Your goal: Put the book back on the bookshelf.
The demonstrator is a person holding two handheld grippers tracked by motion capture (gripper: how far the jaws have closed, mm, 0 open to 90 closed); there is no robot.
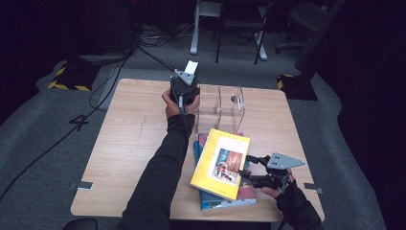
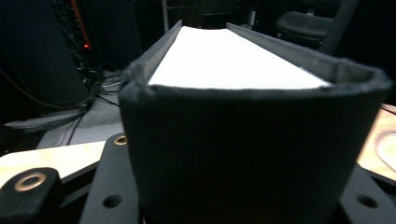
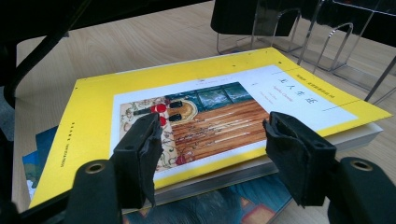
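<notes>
Books: black book [image 2: 243, 140] gripped in left gripper [image 1: 183, 91] beside clear rack [image 1: 225, 103]; not yet slotted
Left to do: yellow book [image 1: 221, 163] on stack; right gripper [image 3: 215, 140] jaws wide, empty

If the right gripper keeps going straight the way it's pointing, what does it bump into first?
Most likely the yellow book: the open right gripper points straight at its cover and near edge, though exact height is hard to judge.

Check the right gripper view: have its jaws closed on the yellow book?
No. The right gripper has its jaws spread apart over the yellow book, a wide gap between them.
</notes>
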